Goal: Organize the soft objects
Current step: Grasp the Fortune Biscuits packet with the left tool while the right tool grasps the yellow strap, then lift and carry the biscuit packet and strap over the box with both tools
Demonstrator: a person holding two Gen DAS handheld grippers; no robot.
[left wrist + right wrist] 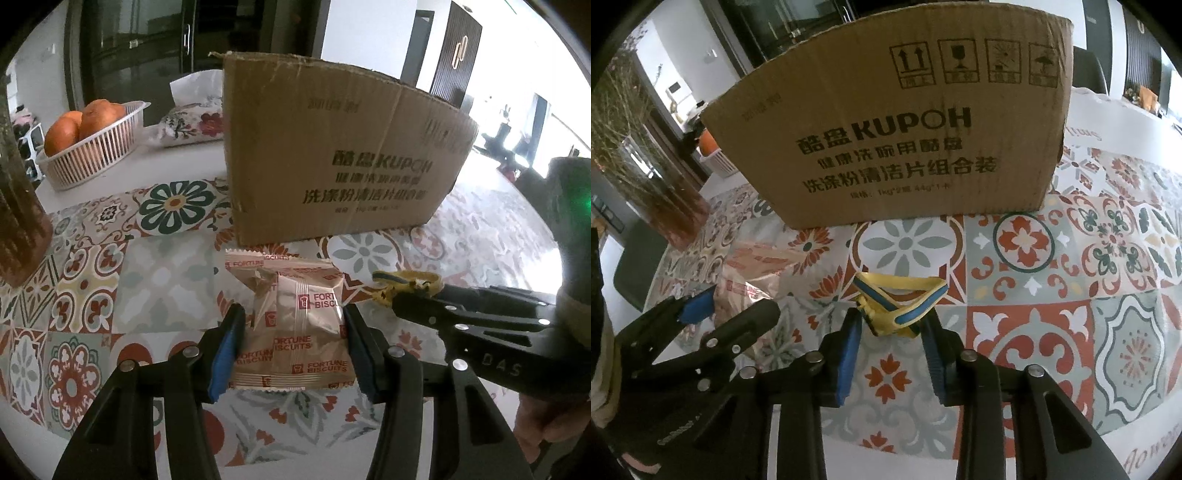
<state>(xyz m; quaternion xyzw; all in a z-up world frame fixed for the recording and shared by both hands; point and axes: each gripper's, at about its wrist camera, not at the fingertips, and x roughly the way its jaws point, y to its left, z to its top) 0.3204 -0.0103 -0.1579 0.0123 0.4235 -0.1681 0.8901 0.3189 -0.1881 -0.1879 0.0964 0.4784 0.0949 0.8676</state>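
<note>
Two gold Fortune Biscuits packets point(295, 325) lie overlapped on the patterned tablecloth in front of a brown cardboard box point(332, 147). My left gripper point(293, 325) has its blue-padded fingers around the nearer packet, touching both of its sides. My right gripper point(892, 325) is closed on a yellow and blue band point(897, 302); the band also shows in the left wrist view point(406, 282). The box fills the back of the right wrist view point(905, 129). The packets show blurred in the right wrist view point(750, 273), behind the left gripper point(731, 306).
A white basket of oranges point(88, 144) and a floral tissue pack point(192, 122) sit behind the box on the left. A glass vase with dry stems point(665, 184) stands at the left. The tablecloth point(1071, 277) extends to the right.
</note>
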